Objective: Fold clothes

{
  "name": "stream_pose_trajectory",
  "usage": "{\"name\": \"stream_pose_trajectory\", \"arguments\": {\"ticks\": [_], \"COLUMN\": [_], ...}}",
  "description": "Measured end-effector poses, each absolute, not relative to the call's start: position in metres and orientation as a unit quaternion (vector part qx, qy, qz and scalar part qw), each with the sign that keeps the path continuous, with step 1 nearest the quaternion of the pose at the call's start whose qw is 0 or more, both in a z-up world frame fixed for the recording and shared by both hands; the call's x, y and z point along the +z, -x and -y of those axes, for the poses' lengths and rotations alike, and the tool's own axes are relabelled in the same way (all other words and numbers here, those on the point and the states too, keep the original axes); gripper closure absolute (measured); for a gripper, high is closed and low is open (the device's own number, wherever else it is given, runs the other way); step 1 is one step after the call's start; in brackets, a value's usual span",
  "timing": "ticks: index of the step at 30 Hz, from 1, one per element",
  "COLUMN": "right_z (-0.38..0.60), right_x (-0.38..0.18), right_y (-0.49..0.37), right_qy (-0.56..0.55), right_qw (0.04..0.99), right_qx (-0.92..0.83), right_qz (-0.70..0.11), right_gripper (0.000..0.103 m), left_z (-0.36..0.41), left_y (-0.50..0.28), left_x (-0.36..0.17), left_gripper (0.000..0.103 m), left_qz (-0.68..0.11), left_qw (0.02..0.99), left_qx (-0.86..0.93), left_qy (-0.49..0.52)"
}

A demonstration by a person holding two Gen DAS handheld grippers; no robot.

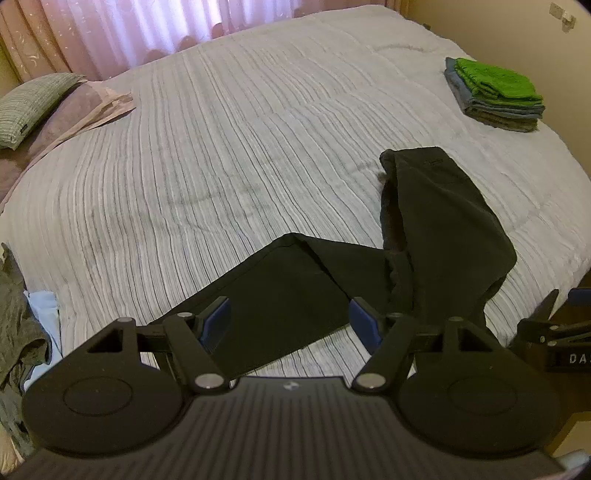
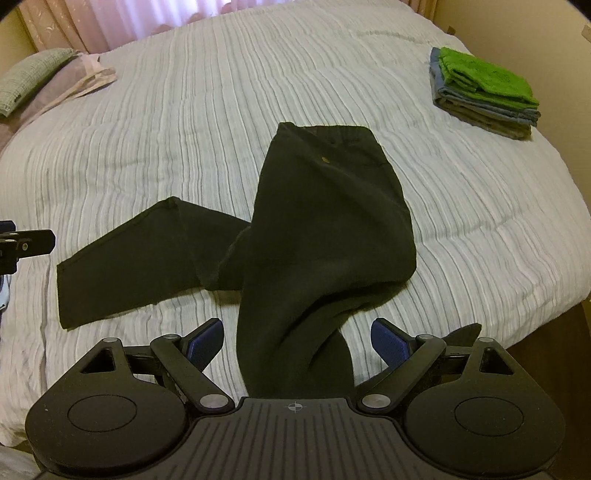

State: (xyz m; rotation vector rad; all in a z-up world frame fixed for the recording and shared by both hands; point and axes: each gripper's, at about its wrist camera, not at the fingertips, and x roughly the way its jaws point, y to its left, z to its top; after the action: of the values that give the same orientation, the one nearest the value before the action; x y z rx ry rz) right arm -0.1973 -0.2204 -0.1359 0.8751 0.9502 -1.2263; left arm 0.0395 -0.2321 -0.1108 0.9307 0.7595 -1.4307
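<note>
Black trousers (image 2: 325, 221) lie twisted on the bed (image 2: 221, 110), one leg crossing the other. Both tongs, left (image 1: 291, 325) and right (image 2: 295, 343), hang wide and empty above the near edge. Gripping now would likely fold the twist in.

A striped quilt (image 1: 221, 155) covers the bed. A grey-green pillow (image 1: 31, 105) lies at its far left corner on a mauve sheet (image 1: 74, 110). Pink curtains (image 1: 122, 33) hang behind; beige wall (image 1: 509, 29) on the right.
</note>
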Motion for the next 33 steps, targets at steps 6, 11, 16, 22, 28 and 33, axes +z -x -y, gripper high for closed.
{"name": "stream_pose_trajectory", "arguments": {"ticks": [6,11,16,22,28,33], "right_z": [0.240,0.263,0.285,0.303,0.309,0.321], "right_x": [-0.144,-0.150,-0.159,-0.179,-0.196,-0.205], "right_y": [0.221,0.259,0.300,0.327,0.329,0.329], "right_qy": [-0.380,-0.374,-0.358,-0.323,-0.289,-0.273], "right_qw": [0.637,0.644,0.650,0.664,0.686,0.695], "right_qx": [-0.515,-0.496,-0.472,-0.422,-0.373,-0.353], "right_qz": [-0.429,-0.446,-0.476,-0.526,-0.555,-0.564], "right_gripper": [0.014,0.014,0.014,0.014,0.014,0.014], "left_z": [0.242,0.250,0.249,0.230,0.204,0.188], "left_y": [-0.016,0.019,0.058,0.088,0.103,0.110], "left_x": [-0.121,-0.130,-0.141,-0.161,-0.177,-0.183], "left_gripper": [0.036,0.036,0.036,0.036,0.036,0.036], "left_qz": [-0.341,-0.360,-0.382,-0.426,-0.466,-0.486], "left_qw": [0.612,0.629,0.644,0.659,0.675,0.686], "left_qx": [-0.587,-0.555,-0.523,-0.472,-0.417,-0.385], "left_qy": [-0.406,-0.408,-0.408,-0.400,-0.391,-0.381]}}
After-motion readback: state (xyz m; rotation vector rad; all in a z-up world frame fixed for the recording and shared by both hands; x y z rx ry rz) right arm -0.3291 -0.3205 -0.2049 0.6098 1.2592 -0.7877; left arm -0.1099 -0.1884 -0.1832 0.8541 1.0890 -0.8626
